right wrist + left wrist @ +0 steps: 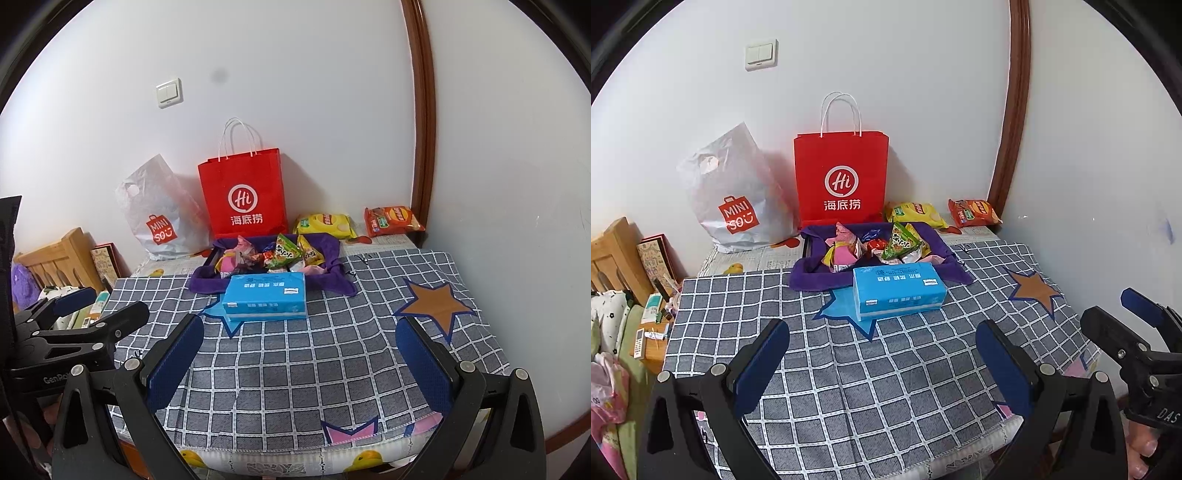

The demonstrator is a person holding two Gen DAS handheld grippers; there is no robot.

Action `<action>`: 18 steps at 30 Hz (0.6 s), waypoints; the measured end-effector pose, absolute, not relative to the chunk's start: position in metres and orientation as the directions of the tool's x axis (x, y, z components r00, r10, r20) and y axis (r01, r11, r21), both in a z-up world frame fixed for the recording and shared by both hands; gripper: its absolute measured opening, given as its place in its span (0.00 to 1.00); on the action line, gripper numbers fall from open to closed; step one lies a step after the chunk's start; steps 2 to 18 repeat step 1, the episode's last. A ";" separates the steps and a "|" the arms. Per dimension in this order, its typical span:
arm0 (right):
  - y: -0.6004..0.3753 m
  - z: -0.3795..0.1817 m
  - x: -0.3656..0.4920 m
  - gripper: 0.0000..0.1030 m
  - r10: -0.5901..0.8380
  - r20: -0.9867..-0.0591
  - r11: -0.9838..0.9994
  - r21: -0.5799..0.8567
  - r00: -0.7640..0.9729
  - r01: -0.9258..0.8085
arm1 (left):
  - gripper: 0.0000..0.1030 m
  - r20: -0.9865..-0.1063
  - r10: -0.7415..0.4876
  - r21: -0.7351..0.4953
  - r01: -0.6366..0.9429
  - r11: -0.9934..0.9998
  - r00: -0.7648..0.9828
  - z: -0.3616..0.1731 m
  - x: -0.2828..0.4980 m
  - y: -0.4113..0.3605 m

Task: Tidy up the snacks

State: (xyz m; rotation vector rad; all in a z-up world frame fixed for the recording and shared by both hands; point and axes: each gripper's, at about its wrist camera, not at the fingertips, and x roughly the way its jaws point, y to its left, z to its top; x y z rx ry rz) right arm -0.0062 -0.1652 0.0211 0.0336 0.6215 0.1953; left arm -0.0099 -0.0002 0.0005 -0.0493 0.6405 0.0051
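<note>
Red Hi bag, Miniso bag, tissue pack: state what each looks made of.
Red Hi bag: matte paper, seemingly; it stands stiffly upright with crisp edges and white twisted-cord handles.
Miniso bag: thin translucent plastic, crumpled, with a die-cut handle hole.
Tissue pack: soft plastic film wrap, faintly shiny.

A purple-lined tray (812, 275) sits just above the middle of the frame, piled with small snack packets (875, 247): pink, red and green wrappers lying jumbled and tilted against each other. Right of it, toward the back wall, a yellow chip bag (918, 213) lies flat, and a red-orange chip bag (973, 212) lies flat further right, near the corner, the two apart from each other and outside the tray. In the right wrist view the yellow one (327, 224) and the red-orange one (393, 220) show the same spacing.
</note>
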 end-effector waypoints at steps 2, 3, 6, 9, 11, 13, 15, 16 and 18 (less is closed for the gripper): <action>-0.165 0.021 -0.006 0.99 0.198 -0.573 0.980 0.094 0.795 -0.176 | 0.99 -0.599 -0.013 -0.046 -0.018 0.999 0.801 0.000 -0.009 0.000; -0.165 0.021 -0.006 0.99 0.198 -0.573 0.980 0.094 0.795 -0.176 | 0.99 -0.599 -0.013 -0.046 -0.018 0.999 0.801 0.000 -0.009 0.000; -0.165 0.021 -0.006 0.99 0.198 -0.573 0.980 0.094 0.795 -0.176 | 0.99 -0.599 -0.013 -0.046 -0.018 0.999 0.801 0.000 -0.009 0.000; -0.165 0.021 -0.006 0.99 0.198 -0.573 0.980 0.094 0.795 -0.176 | 0.99 -0.599 -0.013 -0.046 -0.018 0.999 0.801 0.000 -0.009 0.000; -0.165 0.021 -0.006 0.99 0.198 -0.573 0.980 0.094 0.795 -0.176 | 0.99 -0.599 -0.013 -0.046 -0.018 0.999 0.801 0.000 -0.009 0.000; -0.165 0.021 -0.006 0.99 0.198 -0.573 0.980 0.094 0.795 -0.176 | 0.99 -0.599 -0.013 -0.046 -0.018 0.999 0.801 0.000 -0.009 0.000; -0.165 0.021 -0.006 0.99 0.198 -0.573 0.980 0.094 0.795 -0.176 | 0.99 -0.599 -0.013 -0.046 -0.018 0.999 0.801 0.000 -0.009 0.000; -0.165 0.021 -0.006 0.99 0.198 -0.573 0.980 0.094 0.795 -0.176 | 0.99 -0.599 -0.013 -0.046 -0.018 0.999 0.801 0.000 -0.009 0.000; -0.165 0.021 -0.006 0.99 0.198 -0.573 0.980 0.094 0.795 -0.176 | 0.99 -0.599 -0.013 -0.046 -0.018 0.999 0.801 0.000 -0.009 0.000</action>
